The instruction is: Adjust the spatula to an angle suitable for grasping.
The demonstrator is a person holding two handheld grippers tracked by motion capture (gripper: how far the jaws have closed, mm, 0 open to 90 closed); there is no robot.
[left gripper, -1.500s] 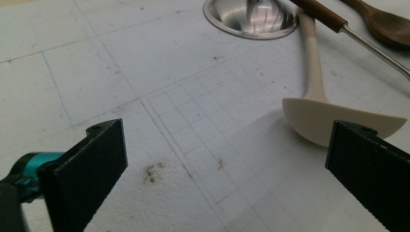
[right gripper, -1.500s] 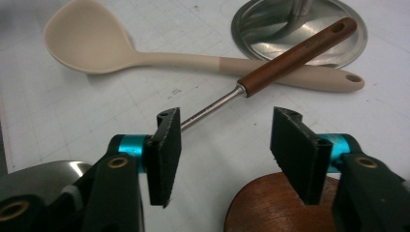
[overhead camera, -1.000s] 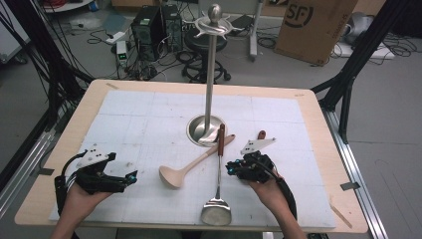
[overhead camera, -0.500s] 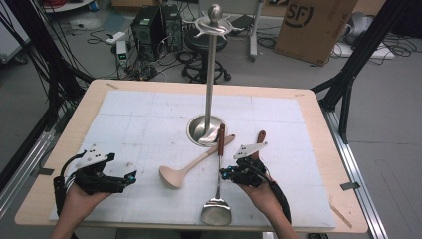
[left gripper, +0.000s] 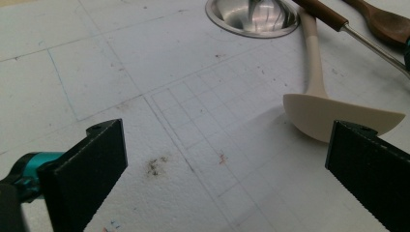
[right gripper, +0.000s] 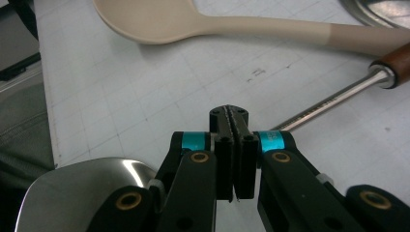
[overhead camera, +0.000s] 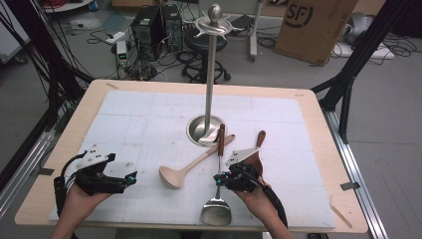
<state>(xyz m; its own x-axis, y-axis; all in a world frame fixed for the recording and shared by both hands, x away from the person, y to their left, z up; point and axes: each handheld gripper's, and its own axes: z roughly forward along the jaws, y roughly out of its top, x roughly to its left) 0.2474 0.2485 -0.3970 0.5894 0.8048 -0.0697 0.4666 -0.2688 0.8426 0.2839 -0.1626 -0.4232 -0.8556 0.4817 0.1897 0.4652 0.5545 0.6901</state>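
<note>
A metal spatula (overhead camera: 215,213) with a brown handle lies on the white mat, blade toward me; its shaft (right gripper: 333,99) runs under my right gripper. My right gripper (overhead camera: 217,180) (right gripper: 234,121) hovers right over that shaft, its pads pressed together with nothing between them. A beige spoon (overhead camera: 191,167) (right gripper: 159,19) (left gripper: 333,113) lies just left of the spatula. Behind the right hand, a dark wooden spoon (overhead camera: 260,142) is partly hidden. My left gripper (overhead camera: 130,178) (left gripper: 232,164) rests at the front left, jaws wide apart and empty, pointing toward the beige spoon.
A tall steel stand (overhead camera: 210,74) with a round base (overhead camera: 205,129) (left gripper: 251,17) rises from the middle of the mat, hooks at its top. The utensil handles lie against that base. The wooden table rim (overhead camera: 318,124) frames the white mat.
My right hand has slid left and a little down, from beside the wooden spoon to over the spatula's shaft. The left hand has stayed where it was.
</note>
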